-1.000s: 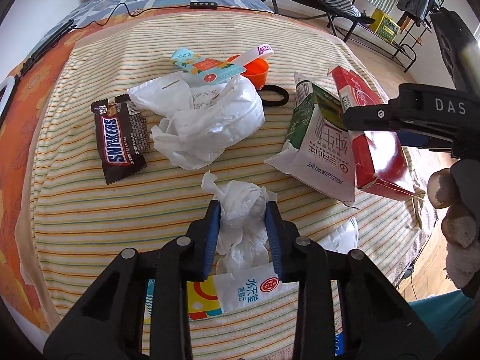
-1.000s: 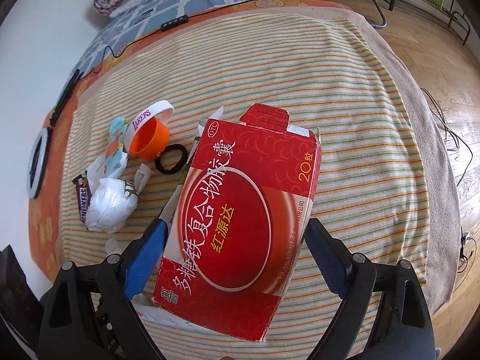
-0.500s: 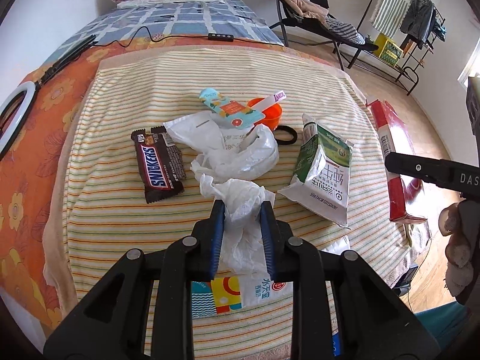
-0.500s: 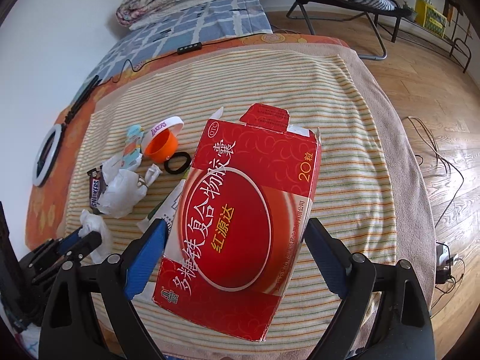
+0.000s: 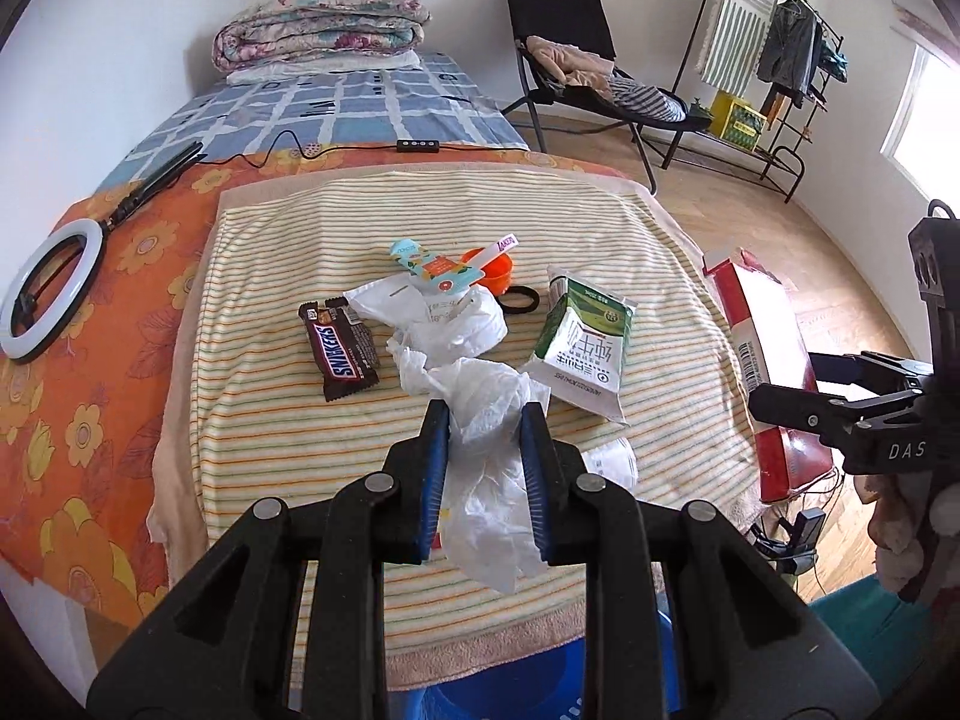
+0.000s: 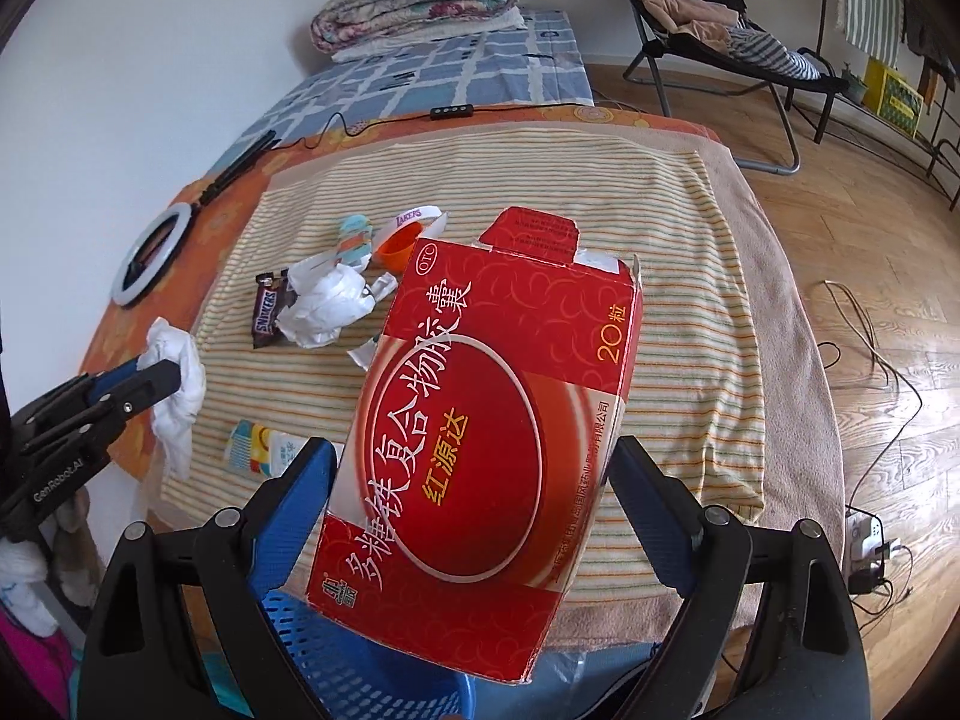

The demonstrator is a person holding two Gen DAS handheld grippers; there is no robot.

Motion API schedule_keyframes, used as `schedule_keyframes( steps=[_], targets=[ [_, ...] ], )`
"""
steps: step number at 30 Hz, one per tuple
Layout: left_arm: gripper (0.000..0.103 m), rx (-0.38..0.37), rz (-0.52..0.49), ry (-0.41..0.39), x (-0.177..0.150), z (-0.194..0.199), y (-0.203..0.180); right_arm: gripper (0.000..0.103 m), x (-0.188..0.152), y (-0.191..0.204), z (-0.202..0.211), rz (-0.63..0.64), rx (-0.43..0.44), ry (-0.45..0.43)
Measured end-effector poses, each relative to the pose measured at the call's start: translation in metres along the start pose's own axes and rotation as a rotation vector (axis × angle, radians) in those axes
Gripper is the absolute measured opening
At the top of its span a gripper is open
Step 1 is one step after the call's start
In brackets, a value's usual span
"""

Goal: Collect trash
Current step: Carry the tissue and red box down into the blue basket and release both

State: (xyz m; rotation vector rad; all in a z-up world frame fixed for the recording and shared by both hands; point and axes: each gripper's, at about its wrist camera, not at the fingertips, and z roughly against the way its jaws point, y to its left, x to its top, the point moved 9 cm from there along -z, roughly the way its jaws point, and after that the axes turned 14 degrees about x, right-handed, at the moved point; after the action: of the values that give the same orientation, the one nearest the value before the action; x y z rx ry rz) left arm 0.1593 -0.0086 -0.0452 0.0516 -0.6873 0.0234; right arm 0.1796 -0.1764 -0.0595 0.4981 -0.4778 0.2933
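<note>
- While your left gripper (image 5: pixel 485 438) pinches the crumpled white tissue (image 5: pixel 489 414) between its blue pads, the loose tail hangs free below the jaws, which suits a soft thing that cannot be gripped by an edge
- Its jaws have just been closing, with the tissue between them
- Your right gripper (image 6: pixel 474 480) stands spread wide because the red medicine box (image 6: pixel 492 420) fills the whole span; the pads press on its two long sides, and it sits tilted, open flap toward the top of the frame
- At the bottom of the right wrist view a blue mesh basket (image 6: pixel 336 648) shows just under the box, so I judge both pieces are lifted ready to drop there
- You have more trash left on the striped towel (image 5: pixel 270 408): a Snickers wrapper (image 5: pixel 341 348) left of centre, a white plastic bag (image 5: pixel 444 324) beside it, a green milk carton (image 5: pixel 585 348) lying to the right, and a colourful sachet (image 6: pixel 258 441) near the towel's lower edge
- An orange cup (image 5: pixel 495 270) and a black hair tie (image 5: pixel 519 299) lie behind the bag; whether they count as trash I cannot tell
- Under the towel is an orange flowered sheet (image 5: pixel 72 408) with a ring light (image 5: pixel 45 294) at the left edge; a folded quilt (image 5: pixel 324 24), a black chair (image 5: pixel 564 60) and a clothes rack (image 5: pixel 774 42) fill the top of the frame, over a wooden floor (image 6: pixel 870 252)
</note>
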Motion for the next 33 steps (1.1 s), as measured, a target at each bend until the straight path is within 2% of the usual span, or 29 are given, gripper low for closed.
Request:
schedule_keyframes(
  steps=[6,11,23,33],
  targets=[
    [0.023,-0.022,-0.019,0.021,-0.041,0.022,-0.008,0.091,-0.038,0.025,0.008,0.071,0.023,0.026],
    [0.023,-0.020,-0.038,0.067,-0.086,0.027,-0.012,0.091,-0.077,0.042,0.003,0.121,0.037,0.076],
    [0.023,-0.018,-0.100,0.215,-0.181,0.008,-0.028,0.091,-0.172,0.052,-0.032,0.153,0.058,0.234],
    [0.023,-0.015,-0.179,0.308,-0.228,-0.012,-0.044,0.091,-0.215,0.053,-0.061,0.160,0.085,0.335]
  ],
)
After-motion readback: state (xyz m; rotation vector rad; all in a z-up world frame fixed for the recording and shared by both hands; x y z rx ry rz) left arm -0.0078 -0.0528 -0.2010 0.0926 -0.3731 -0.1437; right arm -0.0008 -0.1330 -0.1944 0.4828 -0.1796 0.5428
